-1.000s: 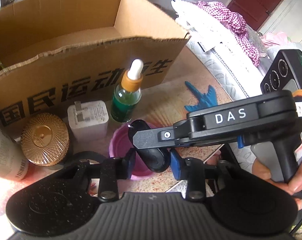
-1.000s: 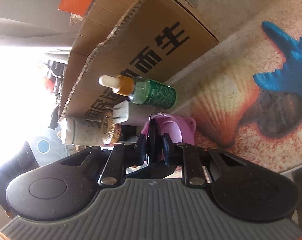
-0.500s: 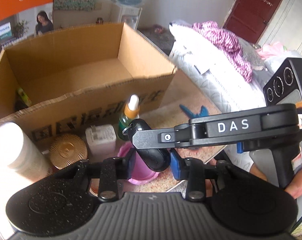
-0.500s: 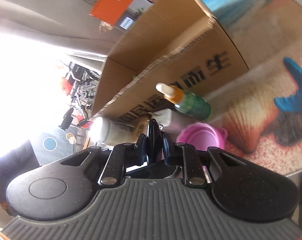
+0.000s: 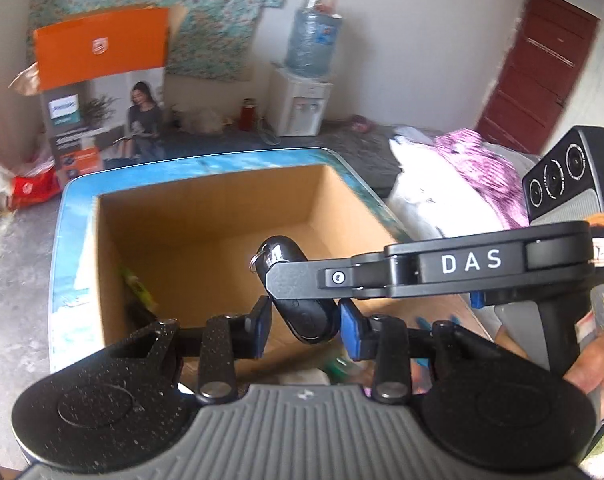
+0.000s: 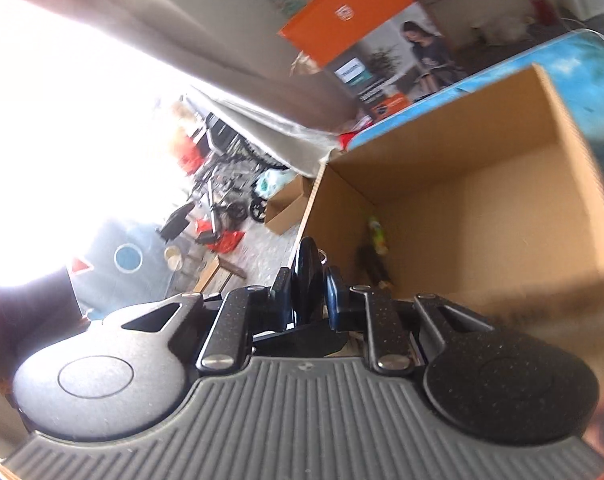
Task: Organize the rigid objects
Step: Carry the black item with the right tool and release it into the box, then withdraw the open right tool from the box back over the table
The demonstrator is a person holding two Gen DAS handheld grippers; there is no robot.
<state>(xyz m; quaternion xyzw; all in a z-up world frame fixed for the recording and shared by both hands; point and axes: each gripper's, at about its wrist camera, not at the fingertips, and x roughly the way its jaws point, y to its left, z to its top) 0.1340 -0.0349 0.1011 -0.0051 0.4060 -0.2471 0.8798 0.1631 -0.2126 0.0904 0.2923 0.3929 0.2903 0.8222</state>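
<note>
A black key fob (image 5: 302,312) with a metal ring hangs over the open cardboard box (image 5: 206,216). My left gripper (image 5: 306,324) has its blue pads against the fob's two long sides, shut on it. My right gripper (image 6: 308,292) comes in from the right in the left wrist view and is shut on the fob's flat faces (image 6: 308,272). The box (image 6: 502,152) is nearly bare inside, with a small green and yellow item (image 5: 136,288) against its left wall. Both grippers point down into the box from above its near wall.
The box stands on a table with a blue sea print (image 5: 74,240). Behind it on the floor are an orange and grey product carton (image 5: 102,92) and a water dispenser (image 5: 302,100). A bed with white and pink cloths (image 5: 442,184) lies to the right. A hand (image 5: 594,364) holds the right gripper's handle.
Both grippers rose together with the key fob, from just above the pink bowl and bottles in front of the box to above its open top. Those objects dropped out of view.
</note>
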